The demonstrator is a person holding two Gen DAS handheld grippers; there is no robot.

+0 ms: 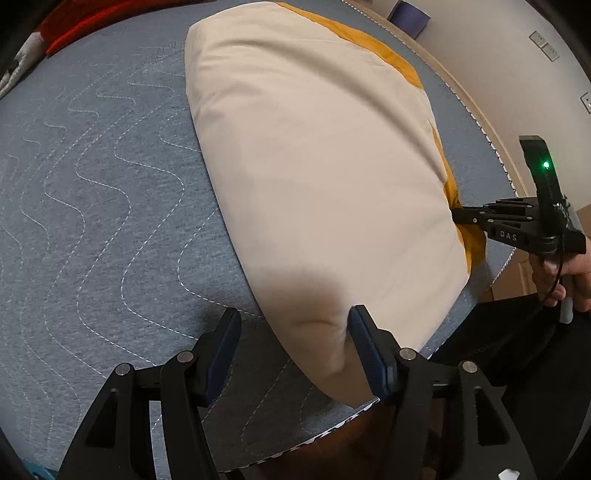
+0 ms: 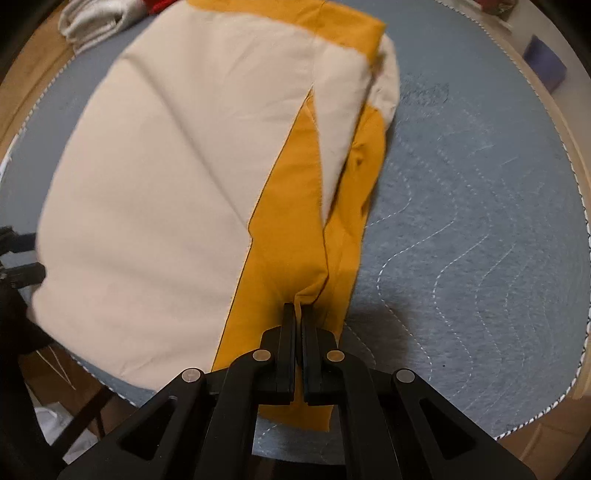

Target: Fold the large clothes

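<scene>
Nearest, the left gripper (image 1: 293,334) stands spread over the cream corner of the folded garment (image 1: 314,166) at the near edge of the grey quilted table (image 1: 92,184), one pad against the cloth. Along that edge, the right gripper (image 2: 298,314) is pressed together, pinching the garment's mustard-yellow fold. The bundle stretches toward the far edge, where a pale cloth heap (image 2: 92,22) lies.

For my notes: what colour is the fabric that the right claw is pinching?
Mustard yellow fabric of the garment, clearest in the right wrist view.
</scene>
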